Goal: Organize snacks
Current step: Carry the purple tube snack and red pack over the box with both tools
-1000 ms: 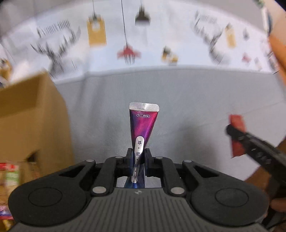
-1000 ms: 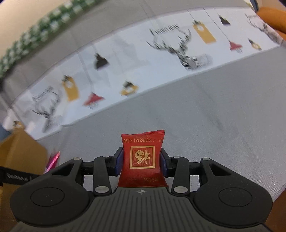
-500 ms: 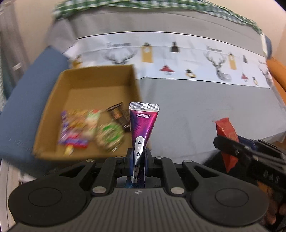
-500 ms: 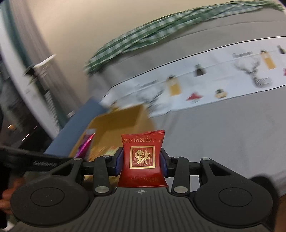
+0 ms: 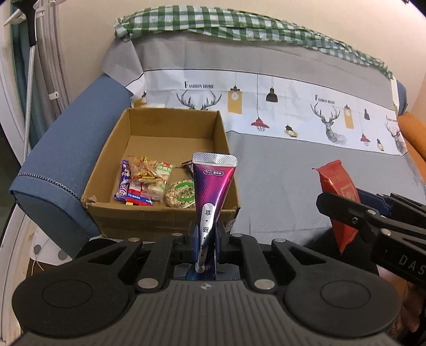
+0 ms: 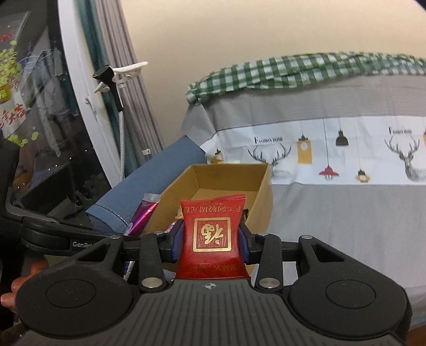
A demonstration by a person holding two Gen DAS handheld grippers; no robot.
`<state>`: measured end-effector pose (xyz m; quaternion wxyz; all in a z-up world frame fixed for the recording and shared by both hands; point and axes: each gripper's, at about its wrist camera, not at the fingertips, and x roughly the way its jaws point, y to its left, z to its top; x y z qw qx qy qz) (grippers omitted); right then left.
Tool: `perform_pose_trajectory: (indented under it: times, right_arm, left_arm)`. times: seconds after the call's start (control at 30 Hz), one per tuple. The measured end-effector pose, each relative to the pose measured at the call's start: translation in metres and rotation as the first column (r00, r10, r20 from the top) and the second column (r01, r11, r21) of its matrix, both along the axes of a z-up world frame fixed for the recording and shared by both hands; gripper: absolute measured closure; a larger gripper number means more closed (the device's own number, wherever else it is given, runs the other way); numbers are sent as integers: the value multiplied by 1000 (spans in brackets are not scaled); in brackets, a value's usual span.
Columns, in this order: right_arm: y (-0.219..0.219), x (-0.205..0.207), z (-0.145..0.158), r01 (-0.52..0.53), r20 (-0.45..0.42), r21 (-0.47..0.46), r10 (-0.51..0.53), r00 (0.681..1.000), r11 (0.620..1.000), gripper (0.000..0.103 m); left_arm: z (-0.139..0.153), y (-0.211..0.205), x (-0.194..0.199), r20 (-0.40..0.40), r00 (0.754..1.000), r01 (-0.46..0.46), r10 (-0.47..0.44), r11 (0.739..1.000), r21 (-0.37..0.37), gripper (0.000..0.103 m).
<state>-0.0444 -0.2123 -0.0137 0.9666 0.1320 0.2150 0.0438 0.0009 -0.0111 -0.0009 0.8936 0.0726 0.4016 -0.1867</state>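
My left gripper (image 5: 205, 239) is shut on a purple snack tube (image 5: 213, 183) that stands upright between its fingers, just in front of the near wall of an open cardboard box (image 5: 159, 213). The box holds several snack packets (image 5: 145, 183). My right gripper (image 6: 211, 239) is shut on a red snack packet (image 6: 211, 234) with gold lettering; it also shows in the left wrist view (image 5: 339, 191), to the right of the box. The box shows beyond the packet in the right wrist view (image 6: 262, 191), with the purple tube (image 6: 143, 215) to its left.
The box sits on a sofa seat under a grey cover (image 5: 306, 181) with a white deer-print band. A blue armrest (image 5: 61, 159) runs along the box's left side. A green checked cloth (image 5: 239, 24) lies on the backrest. Curtains and a window (image 6: 53, 106) stand at the left.
Both grippers have pulled back and swung left from the sofa seat. The box has come fully into view ahead. Each gripper still holds its snack.
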Motion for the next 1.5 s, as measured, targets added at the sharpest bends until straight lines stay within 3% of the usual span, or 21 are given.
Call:
perform_pose_trajectory:
  times: [0.77, 1.23, 1.5]
  right_arm:
    - [18, 27, -1, -45, -59, -81, 41, 997, 996, 61]
    - [24, 82, -1, -82, -82, -110, 73, 994, 991, 61]
    - [26, 137, -15, -83, -126, -103, 70, 990, 991, 61]
  left_arm:
    - [-10, 7, 27, -27, 999, -34, 34, 999, -13, 91]
    - [2, 26, 94, -15, 996, -91, 91, 996, -8, 90]
    - [-11, 26, 153, -67, 989, -134, 135, 991, 28, 90]
